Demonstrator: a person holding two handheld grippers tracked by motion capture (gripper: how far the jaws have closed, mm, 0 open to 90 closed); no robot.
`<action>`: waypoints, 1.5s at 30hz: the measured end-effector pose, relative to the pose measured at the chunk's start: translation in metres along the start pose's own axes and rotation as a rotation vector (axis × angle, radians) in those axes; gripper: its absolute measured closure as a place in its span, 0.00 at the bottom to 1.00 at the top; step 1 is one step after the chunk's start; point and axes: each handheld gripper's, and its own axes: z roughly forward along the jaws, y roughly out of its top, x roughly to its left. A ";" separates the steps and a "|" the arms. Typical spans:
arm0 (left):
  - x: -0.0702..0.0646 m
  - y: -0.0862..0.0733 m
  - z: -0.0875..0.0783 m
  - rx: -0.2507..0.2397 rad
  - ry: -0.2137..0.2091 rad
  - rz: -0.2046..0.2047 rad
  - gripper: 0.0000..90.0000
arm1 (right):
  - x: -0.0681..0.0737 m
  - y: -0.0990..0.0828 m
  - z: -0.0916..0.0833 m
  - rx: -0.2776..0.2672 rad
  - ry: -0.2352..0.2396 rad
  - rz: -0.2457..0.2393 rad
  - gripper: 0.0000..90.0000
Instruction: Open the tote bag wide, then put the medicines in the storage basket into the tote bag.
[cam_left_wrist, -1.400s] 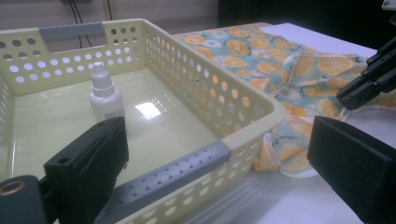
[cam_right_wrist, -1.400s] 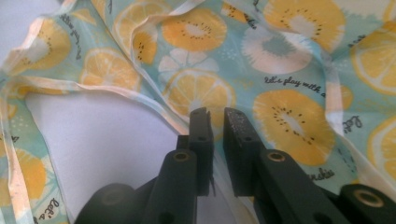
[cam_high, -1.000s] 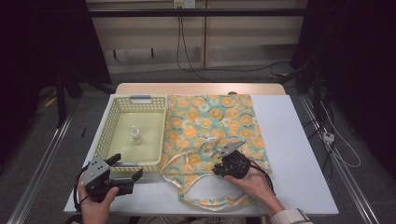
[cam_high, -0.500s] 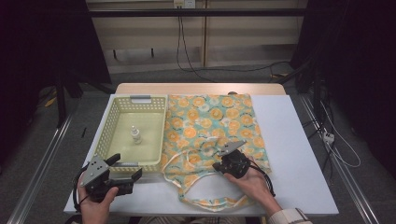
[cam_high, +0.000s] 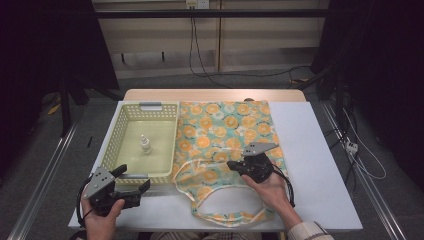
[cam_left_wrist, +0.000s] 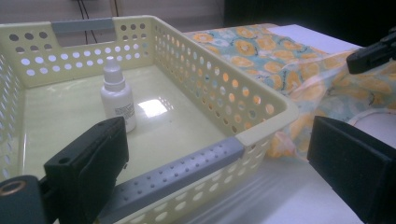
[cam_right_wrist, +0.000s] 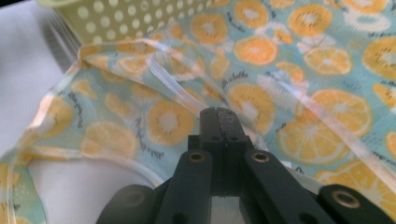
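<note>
The right tongs (cam_right_wrist: 219, 116) are clenched on the orange-print bag (cam_high: 225, 130), which lies flat on the white worktop (cam_high: 320, 165) just beside the yellow basket (cam_high: 112, 145) — a small bottle (cam_left_wrist: 116, 95) stands inside it. The left tongs (cam_high: 135, 182) sit released at the basket's near corner.

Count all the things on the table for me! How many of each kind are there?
Baskets: 1, the yellow basket
Bottles: 1, the small white bottle inside the basket
Bags: 1, the orange-print bag
Grippers: 2, the left gripper and the right gripper
Total: 5
</note>
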 end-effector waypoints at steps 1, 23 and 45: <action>0.001 0.000 0.000 0.000 0.003 0.005 0.06 | -0.001 0.002 -0.001 -0.012 0.002 0.005 1.00; -0.001 0.002 0.002 -0.003 -0.010 0.003 0.06 | -0.014 0.050 -0.031 -0.198 -0.023 0.005 1.00; 0.006 0.024 0.010 0.109 -0.093 0.072 0.06 | -0.027 0.049 -0.031 -0.197 -0.006 0.037 1.00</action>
